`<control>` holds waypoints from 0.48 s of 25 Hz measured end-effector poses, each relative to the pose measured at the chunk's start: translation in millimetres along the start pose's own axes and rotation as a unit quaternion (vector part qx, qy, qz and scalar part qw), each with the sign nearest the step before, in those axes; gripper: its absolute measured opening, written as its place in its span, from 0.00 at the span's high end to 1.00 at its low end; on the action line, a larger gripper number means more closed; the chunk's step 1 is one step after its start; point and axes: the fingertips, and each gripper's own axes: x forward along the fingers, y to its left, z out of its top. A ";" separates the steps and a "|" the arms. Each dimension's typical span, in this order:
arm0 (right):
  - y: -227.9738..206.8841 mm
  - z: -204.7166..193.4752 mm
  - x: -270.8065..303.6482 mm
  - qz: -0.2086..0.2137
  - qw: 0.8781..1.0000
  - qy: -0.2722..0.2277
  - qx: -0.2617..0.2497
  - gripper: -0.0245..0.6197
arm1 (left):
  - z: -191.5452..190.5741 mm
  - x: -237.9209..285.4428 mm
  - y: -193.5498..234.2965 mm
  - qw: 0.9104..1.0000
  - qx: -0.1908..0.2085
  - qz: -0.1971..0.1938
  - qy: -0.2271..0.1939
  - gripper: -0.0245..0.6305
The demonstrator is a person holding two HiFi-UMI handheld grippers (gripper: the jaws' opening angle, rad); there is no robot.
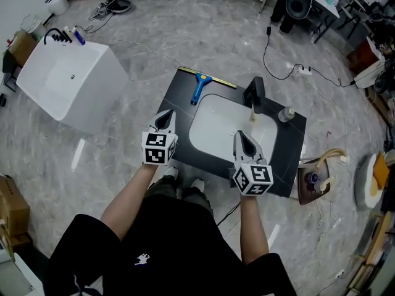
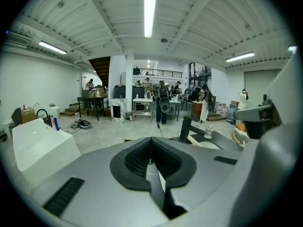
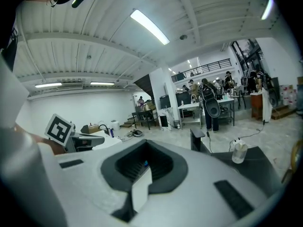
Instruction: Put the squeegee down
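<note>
The squeegee [image 1: 199, 86], blue-handled with a yellow-edged blade, lies on the far left corner of the black countertop [image 1: 179, 106], apart from both grippers. My left gripper [image 1: 164, 119] hovers over the counter's left front edge, shut and empty. My right gripper [image 1: 242, 138] hangs over the front of the white sink basin [image 1: 216, 128], its jaws together with nothing between them. In the left gripper view the pads [image 2: 142, 157] meet with nothing held, and the gripper's body hides the squeegee. The right gripper [image 3: 144, 167] looks the same in its own view.
A black faucet [image 1: 254, 92] and a small clear bottle [image 1: 286, 113] stand at the counter's back right. A separate white sink unit [image 1: 68, 82] sits on the floor to the left. Cables, a power strip [image 1: 302, 70] and boxes lie around; people stand far off.
</note>
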 end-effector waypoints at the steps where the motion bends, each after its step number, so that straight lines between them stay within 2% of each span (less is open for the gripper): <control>1: 3.8 2.1 -3.1 -0.002 1.000 -0.003 -0.003 0.96 | 2.7 -7.5 1.1 1.000 0.002 -0.006 -0.006 0.96; 6: 30.1 24.7 -20.5 -0.022 0.999 -0.027 -0.014 0.96 | 28.4 -45.1 15.9 0.998 0.023 -0.037 -0.045 0.96; 12: 75.1 42.2 -39.6 -0.066 0.996 -0.056 -0.009 0.96 | 53.9 -82.3 41.9 0.991 0.058 -0.086 -0.087 0.96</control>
